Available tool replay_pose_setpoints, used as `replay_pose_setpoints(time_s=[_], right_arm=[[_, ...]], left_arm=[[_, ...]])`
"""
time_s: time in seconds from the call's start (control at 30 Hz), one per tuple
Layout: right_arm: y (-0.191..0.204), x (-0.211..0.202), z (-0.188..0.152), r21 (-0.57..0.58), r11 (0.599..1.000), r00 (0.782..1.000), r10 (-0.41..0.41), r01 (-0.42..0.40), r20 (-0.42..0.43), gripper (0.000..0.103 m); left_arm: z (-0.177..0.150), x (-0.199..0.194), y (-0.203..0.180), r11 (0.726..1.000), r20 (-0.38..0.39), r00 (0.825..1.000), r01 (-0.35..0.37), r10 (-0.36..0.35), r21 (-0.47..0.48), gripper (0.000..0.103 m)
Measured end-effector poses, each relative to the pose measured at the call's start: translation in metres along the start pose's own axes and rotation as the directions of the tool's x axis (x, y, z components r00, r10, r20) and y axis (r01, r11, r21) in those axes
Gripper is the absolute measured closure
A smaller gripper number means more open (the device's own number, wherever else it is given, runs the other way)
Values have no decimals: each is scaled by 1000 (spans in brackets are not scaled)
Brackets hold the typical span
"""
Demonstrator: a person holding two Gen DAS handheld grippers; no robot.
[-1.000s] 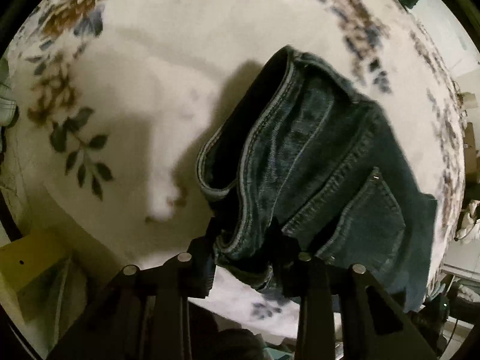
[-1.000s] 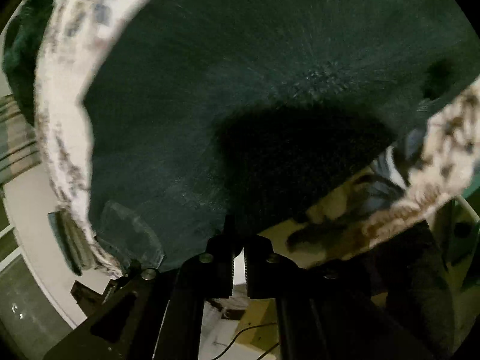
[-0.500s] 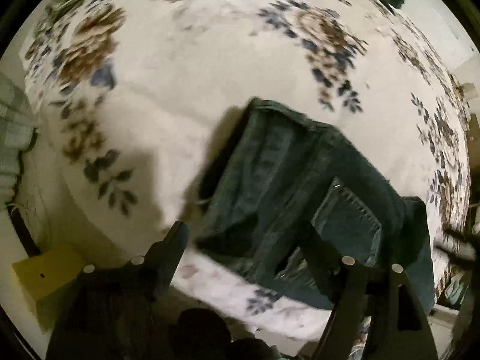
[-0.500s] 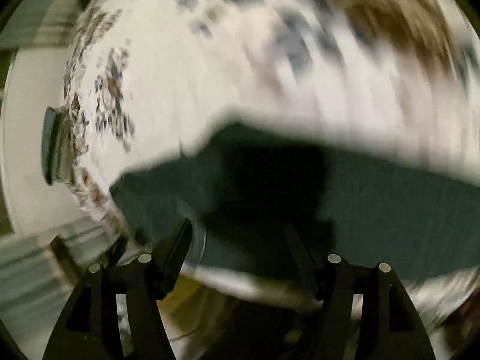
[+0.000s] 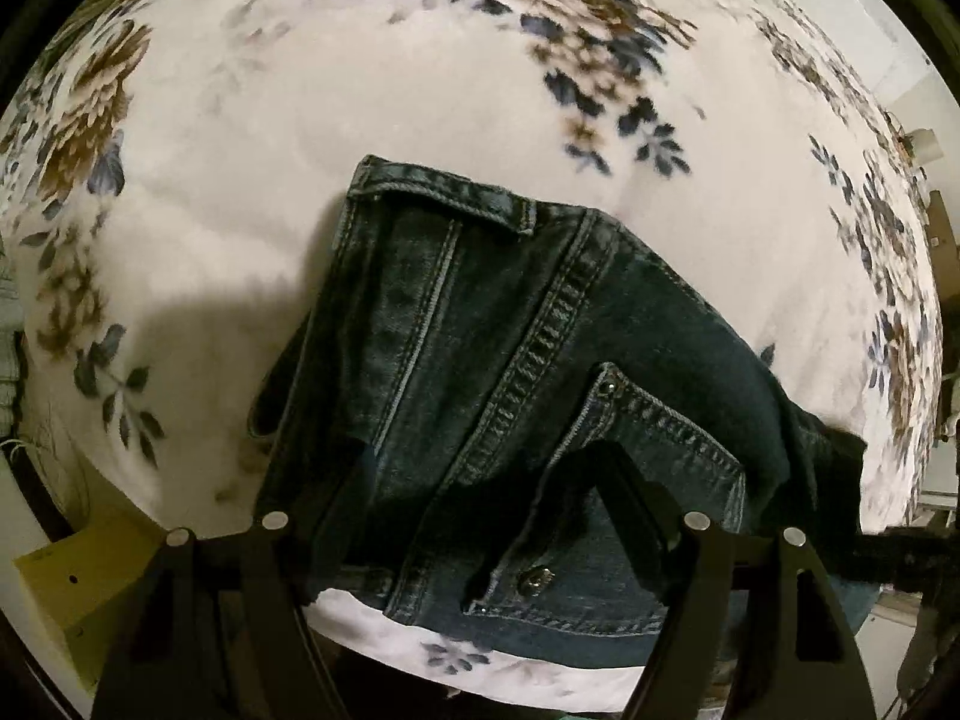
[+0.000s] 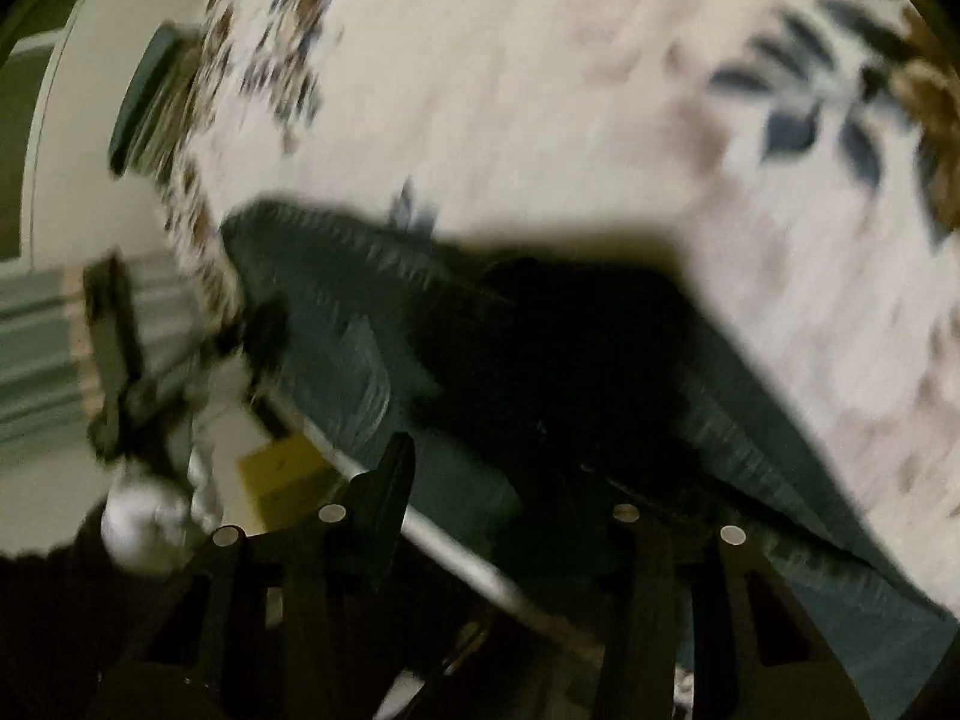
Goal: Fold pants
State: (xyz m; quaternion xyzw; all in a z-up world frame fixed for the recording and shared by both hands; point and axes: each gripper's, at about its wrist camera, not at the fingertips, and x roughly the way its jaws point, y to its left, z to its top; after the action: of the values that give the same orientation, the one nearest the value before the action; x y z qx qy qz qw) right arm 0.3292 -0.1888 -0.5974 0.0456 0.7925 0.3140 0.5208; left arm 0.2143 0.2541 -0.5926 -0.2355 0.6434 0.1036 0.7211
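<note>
Left wrist view, pants: the dark blue denim pants (image 5: 510, 390) are lying folded on the white blanket with brown and blue flowers (image 5: 360, 120). Here the waistband, the thick seams, a back pocket and two shiny metal studs are showing sharp and clear.

Left wrist view, claw: the left gripper (image 5: 480, 480) is pointing almost straight down at the pants. Its jaws are standing wide apart, let go, with nothing pinched between them. The pants are lying under the gap, not held.

Left wrist view, other things: a yellow box (image 5: 78, 582) is sitting low on the left, past the blanket's edge.

Right wrist view, pants: the picture is blurry. The pants (image 6: 750, 450) are looking like one plain dark band lying across the flowered blanket (image 6: 540, 90). No pocket or studs are showing here.

Right wrist view, claw: the right gripper (image 6: 504, 480) is tilting down over the pants' near edge. Its jaws are closing, but they are apart and not pressing on the cloth.

Right wrist view, other things: only this view is showing the other gripper (image 6: 126, 360), small and blurred on the left, near the pants' far end. The yellow box (image 6: 282, 480) is sitting below the blanket's edge.
</note>
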Motion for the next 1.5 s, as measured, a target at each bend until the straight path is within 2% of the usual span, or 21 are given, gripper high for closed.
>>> replay_pose_setpoints(time_s=[0.07,0.23,0.4,0.43,0.47,0.53,0.63,0.77,0.83,0.87,0.97,1.03,1.1,1.13,1.17,1.2,1.23,1.3,1.33,1.37,1.5], right_arm=[[-2,3,3,6,1000,1000,-15,14,1,56],[-14,-11,48,111,994,990,4,-19,140,51],[-22,21,84,203,970,989,115,-132,96,51],[-16,28,90,202,968,987,132,-148,90,57],[-11,30,93,188,973,988,120,-136,96,78],[-12,22,97,218,969,989,96,-119,115,82],[-39,6,97,353,909,968,164,-223,190,88],[-44,-22,95,375,919,971,28,-117,236,87],[-49,-50,89,405,912,953,-61,-68,297,87],[-46,-63,84,384,921,944,-61,-73,325,87],[-17,-56,79,275,957,967,27,-98,253,86],[-1,-27,78,213,975,989,40,-70,140,77],[-2,-1,79,214,976,996,19,-38,90,76],[-12,6,80,246,969,992,-32,2,118,76],[-20,6,78,279,960,986,-52,5,161,77],[-32,0,71,336,940,971,-21,-62,238,77],[-44,-11,55,391,905,939,25,-167,344,76],[-50,-31,21,415,877,879,17,-241,476,65],[-53,-39,-1,417,863,848,23,-284,529,49],[-61,-45,-30,433,835,814,31,-340,580,42],[-111,-64,-147,556,698,732,-67,-451,678,41]], left_arm=[[0,0,0,1000,-6,1000,-5,5,6,29],[-1,1,0,1000,-13,1000,-8,8,18,28],[0,4,-3,999,-8,1000,-21,21,39,27],[-2,4,-4,999,-6,1000,-22,22,46,27],[-2,4,-4,998,-6,1000,-22,23,50,27],[-4,6,-6,998,-5,1000,-18,18,65,27],[-5,7,-8,996,-5,1000,-7,7,87,27],[-5,7,-8,996,-13,1000,-3,5,85,27],[-2,6,-4,997,-18,1000,4,-2,75,27],[-2,4,-3,997,-19,1000,5,-4,71,27],[-2,1,2,999,-29,1000,4,-3,54,27],[-5,-4,3,999,-27,1000,-10,11,49,27],[-9,-10,2,998,-23,1000,-18,19,52,27],[-13,-16,-1,998,-18,999,-27,28,59,27],[-15,-19,-3,997,-14,999,-32,33,67,27],[-18,-23,-7,996,-8,999,-33,34,77,27],[-22,-28,-12,995,-2,999,-33,34,93,27],[-30,-37,-29,989,8,999,-33,32,146,27],[-35,-42,-42,983,11,1000,-29,28,180,27],[-39,-44,-52,978,13,1000,-26,24,208,27],[-59,-43,-108,947,-17,1000,22,-17,322,27]])
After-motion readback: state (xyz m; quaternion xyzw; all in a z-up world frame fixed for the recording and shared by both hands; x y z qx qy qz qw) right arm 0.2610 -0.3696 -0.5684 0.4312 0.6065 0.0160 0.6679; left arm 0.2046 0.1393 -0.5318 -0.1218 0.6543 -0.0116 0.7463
